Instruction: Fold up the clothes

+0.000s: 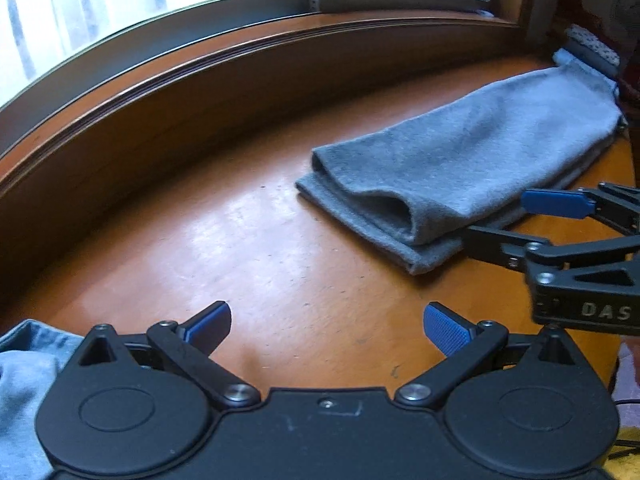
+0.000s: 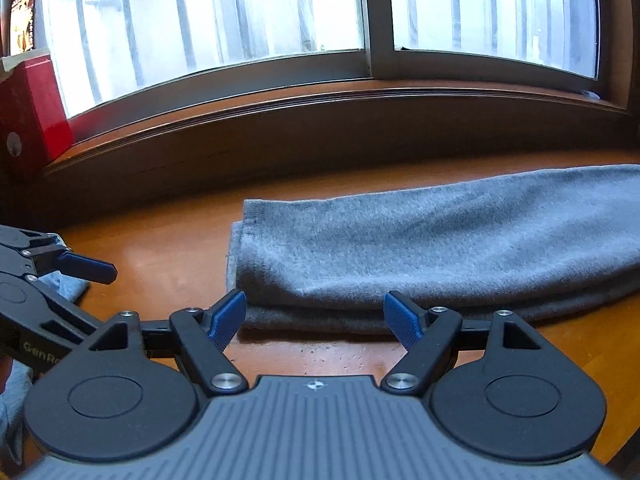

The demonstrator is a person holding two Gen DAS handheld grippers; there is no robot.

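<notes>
We see a grey garment (image 2: 420,252) folded into a long, layered strip on an orange-brown wooden table (image 1: 280,248), lying along the far right part of the surface below a window (image 2: 224,12) with a dark wooden sill (image 1: 200,80).

Our right gripper (image 2: 315,316) hovers just at the near edge of the fold, close to its left end. Its blue-padded fingers (image 2: 228,314) are spread wide and released, with nothing pinched between them; the fabric lies just beyond the tips, and whether the pads brush the cloth we cannot tell. In the left wrist view the same gripper (image 1: 516,220) reaches in from the right, one finger lying over the cloth and the other low beside its near edge.

Our left gripper (image 1: 327,326) hangs over bare table, well to the left of the folded garment, with its blue pads (image 1: 446,326) wide apart and empty. A second piece of light grey cloth (image 1: 24,368) lies at the near left, partly hidden behind this gripper's body.

A red box (image 2: 32,108) stands at the far left against the window frame. At the far right end of the garment a small patterned item (image 1: 592,50) sits by the wall; we cannot make out what it is.
</notes>
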